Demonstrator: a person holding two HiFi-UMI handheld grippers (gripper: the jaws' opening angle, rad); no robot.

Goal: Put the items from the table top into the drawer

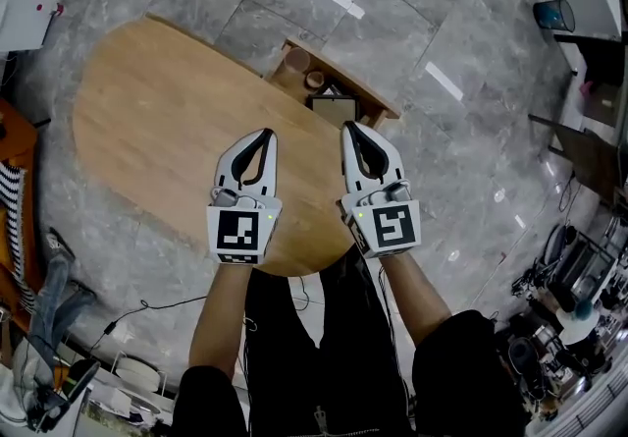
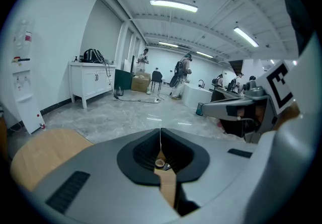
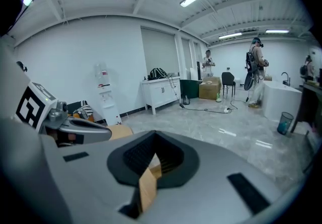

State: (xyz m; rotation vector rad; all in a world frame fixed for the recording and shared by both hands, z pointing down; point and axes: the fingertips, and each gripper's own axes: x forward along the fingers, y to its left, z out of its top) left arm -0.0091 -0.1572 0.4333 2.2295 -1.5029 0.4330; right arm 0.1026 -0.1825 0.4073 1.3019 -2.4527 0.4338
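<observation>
The left hand-held gripper point(image 1: 266, 135) and right hand-held gripper point(image 1: 350, 129) hover over the wooden surface point(image 1: 157, 121), jaws closed together, empty. Two round items point(image 1: 296, 60) and a dark-framed slab point(image 1: 334, 109) lie in the open drawer point(image 1: 381, 112) at its far edge.

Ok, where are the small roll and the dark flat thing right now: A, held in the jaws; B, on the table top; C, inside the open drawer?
C: the roll and the dark flat thing lie inside the open drawer at the table's far edge, while the left gripper and right gripper hover over the table with jaws shut on nothing.
</observation>
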